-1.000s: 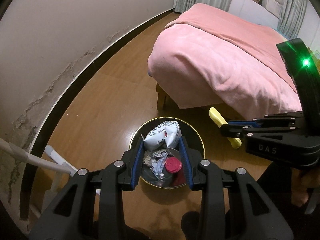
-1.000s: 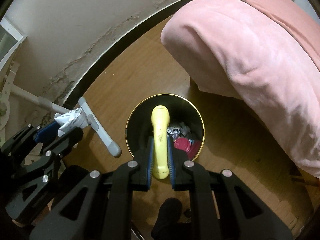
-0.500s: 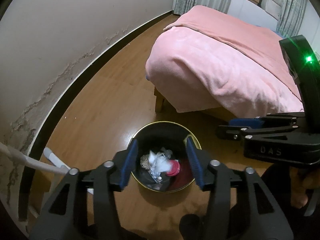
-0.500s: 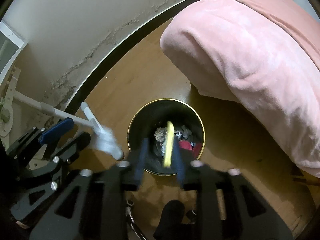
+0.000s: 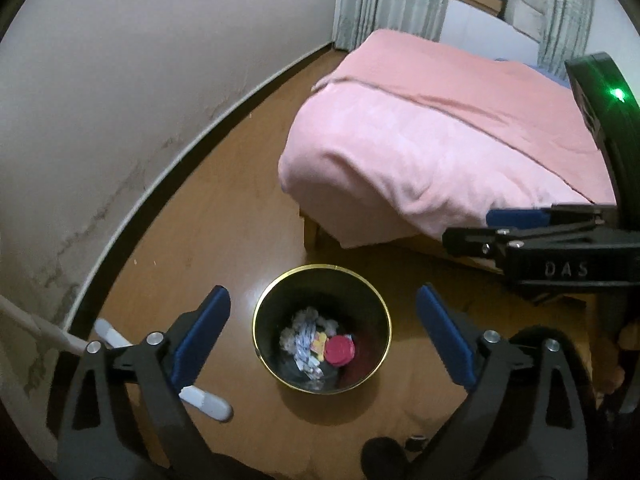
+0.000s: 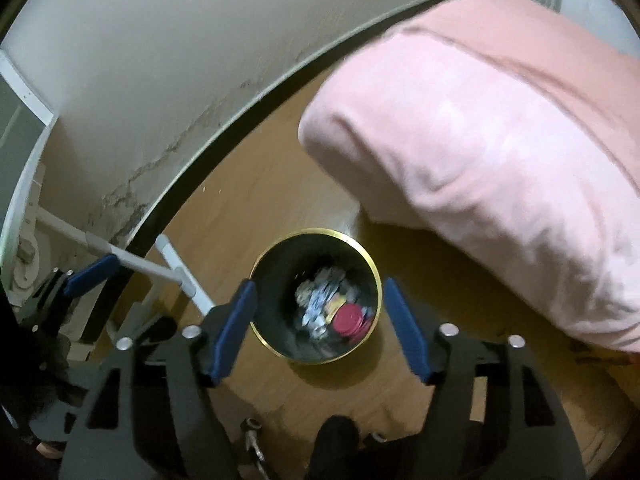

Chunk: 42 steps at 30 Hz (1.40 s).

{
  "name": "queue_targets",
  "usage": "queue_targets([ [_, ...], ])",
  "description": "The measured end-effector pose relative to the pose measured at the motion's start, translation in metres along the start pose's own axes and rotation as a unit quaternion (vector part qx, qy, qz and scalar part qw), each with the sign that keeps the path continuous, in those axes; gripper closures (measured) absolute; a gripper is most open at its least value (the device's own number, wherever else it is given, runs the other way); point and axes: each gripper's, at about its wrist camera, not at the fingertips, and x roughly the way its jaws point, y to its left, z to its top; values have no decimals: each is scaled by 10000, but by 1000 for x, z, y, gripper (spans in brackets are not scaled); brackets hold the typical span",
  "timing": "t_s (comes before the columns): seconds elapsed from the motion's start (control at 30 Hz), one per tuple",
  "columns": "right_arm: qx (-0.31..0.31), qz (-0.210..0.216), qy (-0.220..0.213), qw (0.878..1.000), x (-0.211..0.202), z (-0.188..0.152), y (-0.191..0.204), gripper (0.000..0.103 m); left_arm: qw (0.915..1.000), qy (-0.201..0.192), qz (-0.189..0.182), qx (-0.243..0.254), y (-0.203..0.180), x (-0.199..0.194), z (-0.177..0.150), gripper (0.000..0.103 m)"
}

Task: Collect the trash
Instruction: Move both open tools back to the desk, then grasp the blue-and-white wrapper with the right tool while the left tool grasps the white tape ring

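The trash (image 5: pixel 316 344) lies at the bottom of the black bin (image 5: pixel 280 300) with the gold rim: crumpled paper, a wrapper and a red lid (image 5: pixel 339 351). The bin stands on the wooden floor (image 5: pixel 224 224), between the wall and the corner of the pink bed (image 5: pixel 420 152), probably so that it is easy to reach from above. The left gripper (image 5: pixel 322 334) and the right gripper (image 6: pixel 320 322) both hang over the bin mouth, their jaws opening, with nothing between the blue pads. A white bar (image 6: pixel 180 276) lies just beside the bin on the wall side. Above the bin the room is free; the bed edge and the bar limit sideways moves.
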Motion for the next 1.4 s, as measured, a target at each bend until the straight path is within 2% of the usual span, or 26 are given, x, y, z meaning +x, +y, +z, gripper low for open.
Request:
queue_targets([
  [0.13,-243,-6,-309,9992,-36,11,17,34,9995,-297,74,3,1,-46,5,11],
  [0.3,-747,323,-737,9940,-80,25,76,33,9950,-865,307,-401,29,-133,1,11],
  [0.4,-1209,670,-935,9860,-100,29,129,32,9889,-1151,579,-743,58,-190,-11,11],
  [0.53,-2104,1314,-963,9639,-117,20,222,32,9761,-1311,1332,-1112,107,-253,-42,10],
  [0.63,-2819,1837,-838,9380,-122,4,297,32,9587,-1265,2036,-1532,154,-290,-81,10],
  [0.7,-3334,2192,-742,9140,-124,-12,352,32,9449,-1135,2457,-1841,184,-309,-110,10],
  [0.77,-3736,2440,-674,8924,-127,-28,393,32,9250,-1003,2877,-2270,217,-334,-148,10],
  [0.8,-3927,2520,-655,8821,-129,-37,414,32,9185,-976,2972,-2418,226,-342,-161,10],
  [0.87,-4397,2699,-595,8545,-133,-59,465,32,8989,-897,3220,-2833,250,-365,-198,10],
  [0.93,-4723,2853,-518,8324,-138,-78,506,32,8837,-863,3381,-3119,266,-383,-226,10],
  [1.03,-5170,2984,-428,8011,-142,-106,564,32,8652,-801,3525,-3474,282,-403,-265,10],
  [1.1,-5476,2980,-444,7806,-143,-122,600,32,8588,-736,3560,-3609,291,-412,-286,10],
  [1.2,-5791,2912,-563,7594,-146,-141,632,32,8535,-636,3569,-3742,305,-422,-312,10],
  [1.27,-5976,2842,-590,7474,-143,-153,655,32,8552,-593,3506,-3770,312,-426,-324,10],
  [1.4,-6191,2616,-655,7375,-128,-162,683,32,8650,-512,3403,-3651,321,-421,-326,10],
])
